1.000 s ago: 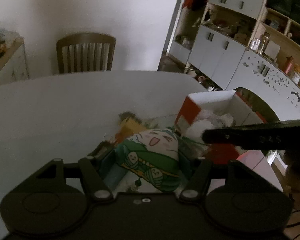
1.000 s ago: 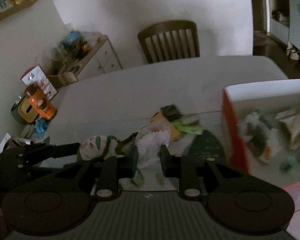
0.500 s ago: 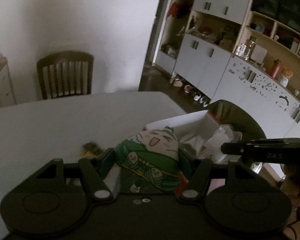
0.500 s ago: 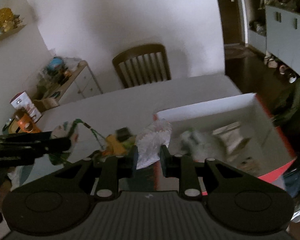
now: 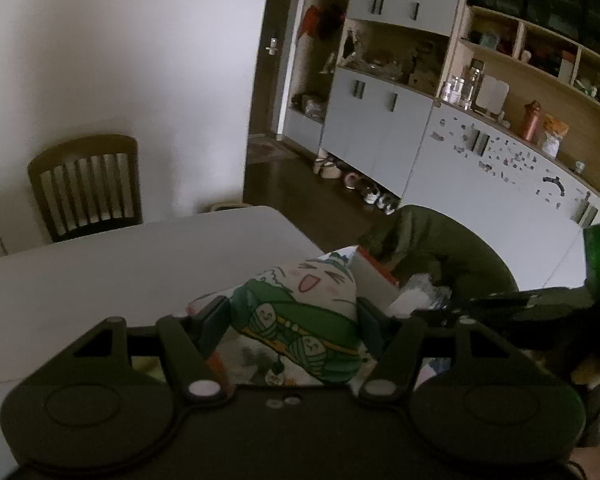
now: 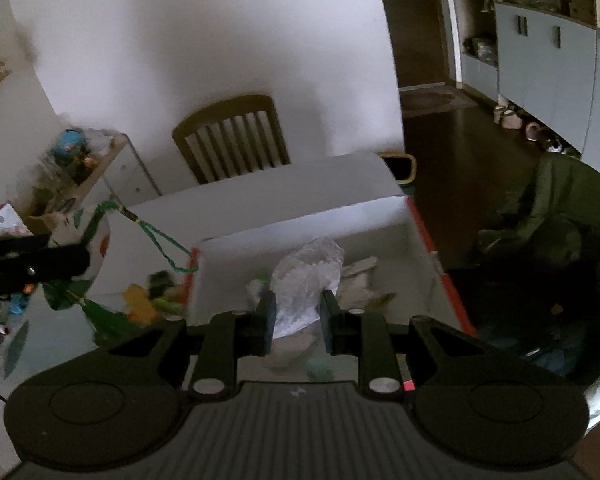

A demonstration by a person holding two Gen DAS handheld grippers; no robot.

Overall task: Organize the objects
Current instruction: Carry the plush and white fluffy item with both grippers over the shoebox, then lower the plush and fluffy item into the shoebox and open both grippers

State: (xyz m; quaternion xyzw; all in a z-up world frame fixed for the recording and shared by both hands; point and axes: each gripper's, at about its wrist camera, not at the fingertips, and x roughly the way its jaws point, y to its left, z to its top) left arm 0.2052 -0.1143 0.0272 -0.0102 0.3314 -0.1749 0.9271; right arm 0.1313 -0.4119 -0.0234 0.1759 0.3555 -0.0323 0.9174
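Plush toy [image 5: 300, 312], green and white with a cartoon face, is pinched between the fingers of the left gripper [image 5: 292, 320], held above the bench [image 5: 120, 272] near the box [image 5: 370, 276]. A green cord [image 6: 164, 240] hangs from it in the right wrist view. Right gripper [image 6: 298, 322] is pressed together on a crumpled clear plastic bag [image 6: 304, 280], held over the open white box [image 6: 380, 220] with red edges. Box sits at the bench's corner and has papers and small items inside, blurred. Orange and green small items [image 6: 148, 300] lie on the bench just left of the box. Wooden chair [image 6: 232, 140] stands behind the bench by the wall.
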